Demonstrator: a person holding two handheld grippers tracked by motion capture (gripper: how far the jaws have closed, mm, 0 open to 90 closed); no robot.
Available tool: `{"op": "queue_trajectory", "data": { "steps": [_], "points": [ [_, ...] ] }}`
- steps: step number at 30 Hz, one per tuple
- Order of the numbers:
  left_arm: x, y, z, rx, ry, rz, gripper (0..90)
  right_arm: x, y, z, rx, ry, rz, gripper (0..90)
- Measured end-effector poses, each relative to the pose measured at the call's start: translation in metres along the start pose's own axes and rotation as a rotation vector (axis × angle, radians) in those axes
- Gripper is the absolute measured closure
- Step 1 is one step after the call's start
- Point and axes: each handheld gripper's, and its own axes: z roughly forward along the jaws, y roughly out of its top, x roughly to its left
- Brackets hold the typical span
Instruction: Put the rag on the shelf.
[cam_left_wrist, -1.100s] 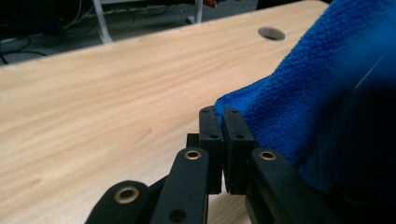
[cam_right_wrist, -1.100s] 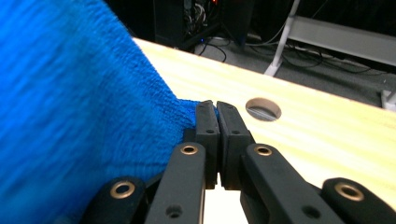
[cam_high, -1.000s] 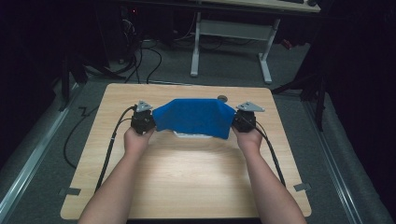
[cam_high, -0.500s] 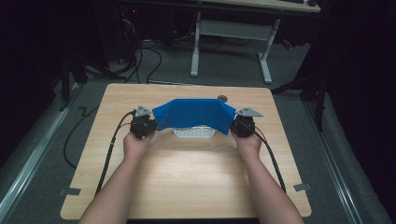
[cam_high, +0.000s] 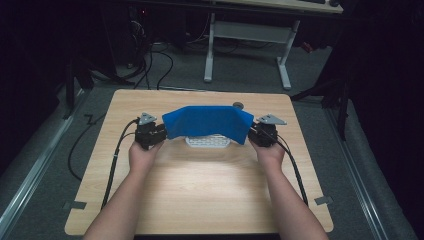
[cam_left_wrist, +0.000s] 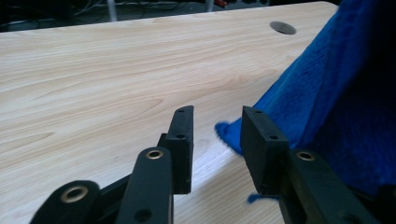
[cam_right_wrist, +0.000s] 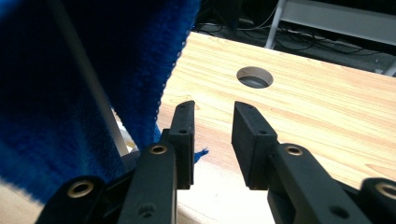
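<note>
The blue cloth (cam_high: 209, 122) drapes over a white rack (cam_high: 207, 142) mid-counter (cam_high: 200, 190) — long axis running gripper to gripper. Left gripper (cam_high: 159, 134) and right gripper (cam_high: 254, 134) flank its ends, jaws just opened, pressing on nothing — a corner lies between the left's.

The blue cloth (cam_high: 207, 122) is hiding most of the white rack (cam_high: 207, 142) (its shape is staying unclear) on the surface (cam_high: 200, 190).
</note>
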Motion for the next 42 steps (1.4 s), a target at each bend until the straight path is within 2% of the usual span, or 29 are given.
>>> {"op": "queue_trajectory", "data": {
  "steps": [3,6,8,12,16,19,25,28,30,33,34,36,42],
  "points": [
    [0.003,-0.003,-0.005,-0.004,0.008,-0.022,63.2,-0.001,0.001,-0.005,-0.001,-0.005,-0.004,70.9],
    [0.004,-0.005,-0.01,-0.015,0.019,-0.023,63.0,-0.003,0.001,-0.012,-0.025,-0.016,0.003,70.8],
    [0.004,-0.006,-0.013,-0.015,0.022,-0.022,62.9,-0.005,-0.001,-0.015,-0.022,-0.018,0.005,70.8],
    [0.003,-0.007,-0.019,-0.014,0.032,-0.009,62.7,-0.008,-0.002,-0.023,-0.011,-0.032,0.001,69.9],
    [-0.001,-0.007,-0.024,-0.009,0.049,0.024,62.2,-0.008,-0.001,-0.031,-0.02,-0.037,-0.012,69.5],
    [-0.003,-0.009,-0.03,-0.025,0.057,0.018,61.8,-0.007,-0.002,-0.037,-0.046,-0.037,-0.014,69.5],
    [-0.008,-0.014,-0.041,-0.027,0.069,0.031,60.4,-0.004,-0.007,-0.047,-0.035,-0.037,-0.025,64.2],
    [-0.012,-0.019,-0.05,-0.045,0.077,0.038,59.0,-0.001,-0.011,-0.054,-0.057,-0.036,-0.026,62.3],
    [-0.015,-0.024,-0.057,-0.05,0.086,0.038,57.8,0.0,-0.013,-0.058,-0.045,-0.042,-0.038,61.0],
    [-0.017,-0.03,-0.065,-0.048,0.088,0.037,56.4,0.005,-0.015,-0.064,-0.045,-0.034,-0.058,59.1],
    [-0.018,-0.032,-0.068,-0.047,0.086,0.041,56.1,0.006,-0.017,-0.068,-0.062,-0.03,-0.061,58.9],
    [-0.021,-0.036,-0.073,-0.041,0.089,0.05,55.6,0.009,-0.019,-0.072,-0.064,-0.027,-0.058,57.3],
    [-0.031,-0.049,-0.086,-0.032,0.081,0.068,54.6,0.023,-0.032,-0.086,-0.07,-0.033,-0.112,53.5]
  ]
}}
